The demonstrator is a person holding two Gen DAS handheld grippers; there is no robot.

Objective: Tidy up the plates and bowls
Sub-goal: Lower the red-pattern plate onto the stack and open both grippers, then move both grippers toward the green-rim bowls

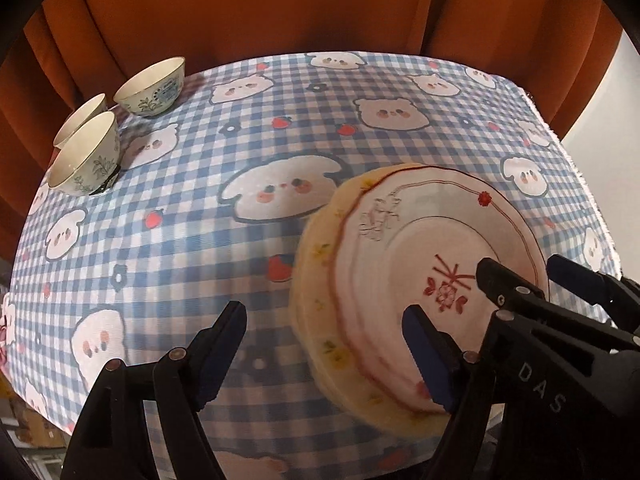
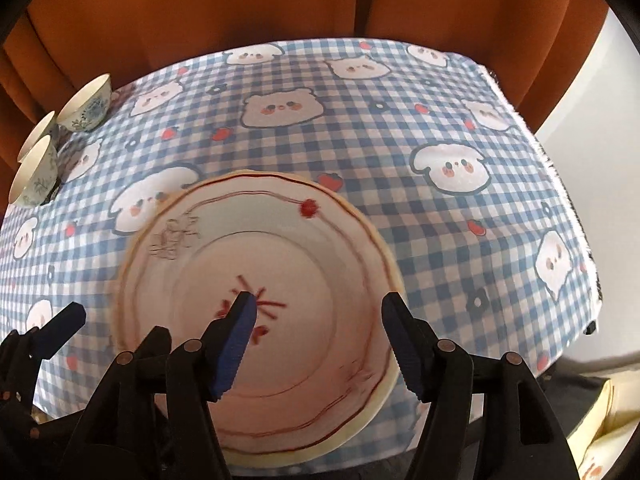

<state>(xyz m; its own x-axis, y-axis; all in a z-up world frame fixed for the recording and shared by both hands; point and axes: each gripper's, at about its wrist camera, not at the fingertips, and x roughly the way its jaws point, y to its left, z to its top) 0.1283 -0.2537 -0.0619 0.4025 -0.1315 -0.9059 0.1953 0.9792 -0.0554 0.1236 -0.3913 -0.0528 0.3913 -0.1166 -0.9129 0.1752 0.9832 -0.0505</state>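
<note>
My worry is the plates (image 2: 256,308): stacked near the surface's (image 1: 280,120) front edge, top one not square on the lower, so a clipped rim could slide them. Both my grippers point steeply down. Left fingers (image 1: 332,356) are spread wide, one pad over the stack, nothing held. Right fingers (image 2: 324,344) are open too, straddling the near rim without pressing. Three bowls (image 1: 116,120) sit grouped at the far left corner

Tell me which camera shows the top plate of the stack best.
Right wrist: the top plate fills the picture's middle, nearly its whole rim visible. In the left wrist view the same plate sits off to the right, partly covered by gripper fingers.
</note>
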